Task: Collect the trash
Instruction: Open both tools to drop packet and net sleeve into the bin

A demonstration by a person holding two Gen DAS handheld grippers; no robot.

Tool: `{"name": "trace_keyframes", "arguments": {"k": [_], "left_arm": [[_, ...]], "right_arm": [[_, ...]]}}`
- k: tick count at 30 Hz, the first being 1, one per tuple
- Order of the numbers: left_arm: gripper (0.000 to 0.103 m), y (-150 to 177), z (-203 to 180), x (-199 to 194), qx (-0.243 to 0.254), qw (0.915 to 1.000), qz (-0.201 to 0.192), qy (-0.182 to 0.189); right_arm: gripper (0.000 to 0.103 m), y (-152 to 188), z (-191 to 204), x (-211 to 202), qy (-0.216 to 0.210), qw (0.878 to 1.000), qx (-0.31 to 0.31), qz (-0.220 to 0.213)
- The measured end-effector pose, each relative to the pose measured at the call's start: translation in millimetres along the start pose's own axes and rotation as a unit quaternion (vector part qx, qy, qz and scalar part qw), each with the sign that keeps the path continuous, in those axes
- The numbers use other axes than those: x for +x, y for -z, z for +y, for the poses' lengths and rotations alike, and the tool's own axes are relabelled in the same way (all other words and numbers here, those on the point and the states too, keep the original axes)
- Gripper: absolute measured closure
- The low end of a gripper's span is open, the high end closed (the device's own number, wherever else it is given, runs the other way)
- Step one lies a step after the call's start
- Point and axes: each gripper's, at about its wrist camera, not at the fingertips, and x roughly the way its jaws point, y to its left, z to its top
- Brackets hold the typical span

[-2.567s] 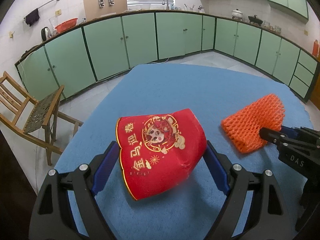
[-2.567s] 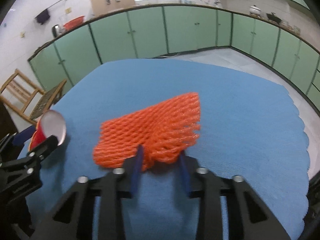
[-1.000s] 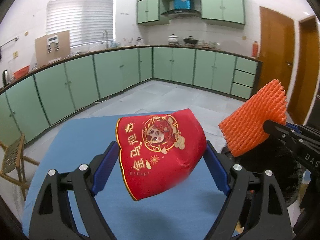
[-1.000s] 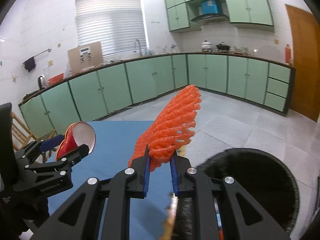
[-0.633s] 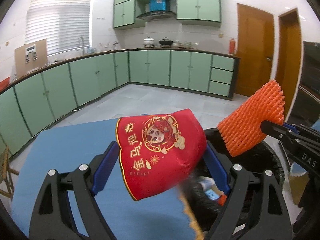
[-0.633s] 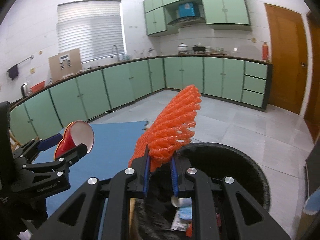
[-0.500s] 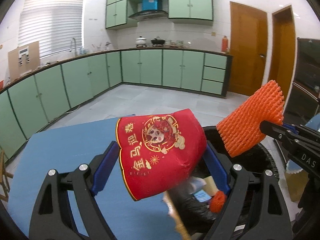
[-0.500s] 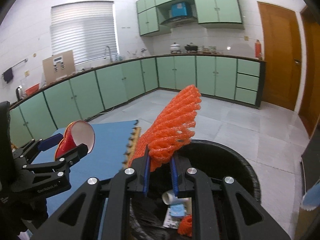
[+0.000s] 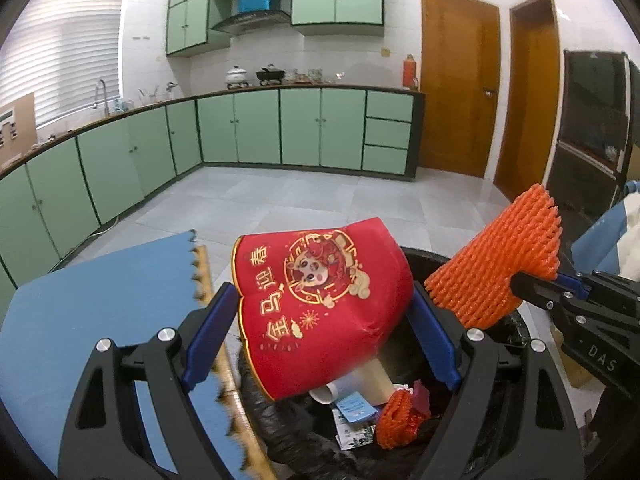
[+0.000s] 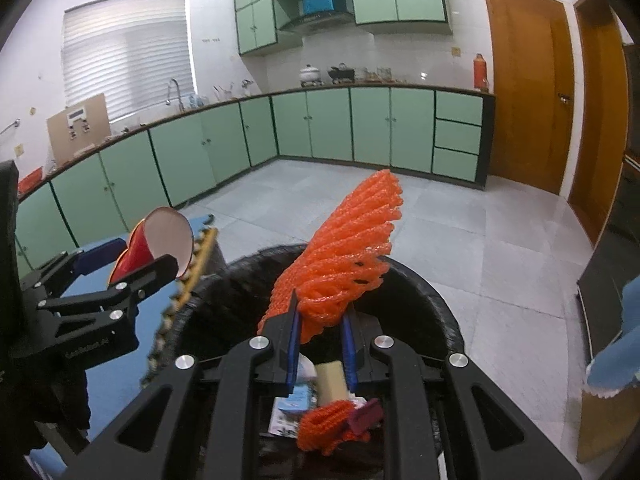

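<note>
Two pieces of trash are hanging over the bin at once, one in each gripper. The left gripper [image 9: 320, 322] is squeezing a red paper cup [image 9: 320, 304] printed with gold characters, its jaws pressing in on the cup's sides and denting the wall. The right gripper [image 10: 320, 344] is pinching an orange foam fruit net [image 10: 340, 256] by its lower end, jaws clamped close together on it.

The black trash bin [image 10: 436, 304], lined with a dark bag, is sitting directly under both, just beside the edge of the blue table mat [image 9: 80, 312]. Inside it I am seeing another orange foam net [image 9: 394, 420], a white paper cup [image 9: 336, 388] lying on its side, a pale beige block-like piece [image 10: 330, 378], a dark red scrap and some printed paper [image 9: 352, 408]. What is deeper down is hidden.

The risks, as I am judging them: the cup is hovering near the bin's table-side rim, so letting go from there could send it bouncing off the rim onto the mat or the floor. The foam net is so light and springy that it may be snagging on a blue pad and clinging when the jaws part. The two grippers are also working very near each other, so a careless swing could be knocking one load loose early.
</note>
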Motion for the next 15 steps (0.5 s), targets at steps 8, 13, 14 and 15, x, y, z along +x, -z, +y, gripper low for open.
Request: {"name": "trace_keyframes", "arguments": {"k": [8,13,14,15], "left_arm": [[0.021,12,-21,39,0.01,0.9995,0.025,0.013],[0.019,11,-22,53,0.002,0.999,0.039,0.02],[0.019,11,-24,55,0.003,0.999,0.04,0.022],[0.018,10,-25,56,0.004,0.9989,0.04,0.024]], "right_arm": [[0.085,15,-27,27,0.008,0.999,0.015,0.03],[0.071,20,-35,43,0.01,0.999,0.014,0.047],[0.069,20,-36,45,0.011,0.999,0.013,0.048],[0.065,21,-36,46,0.012,0.999,0.011,0.05]]}}
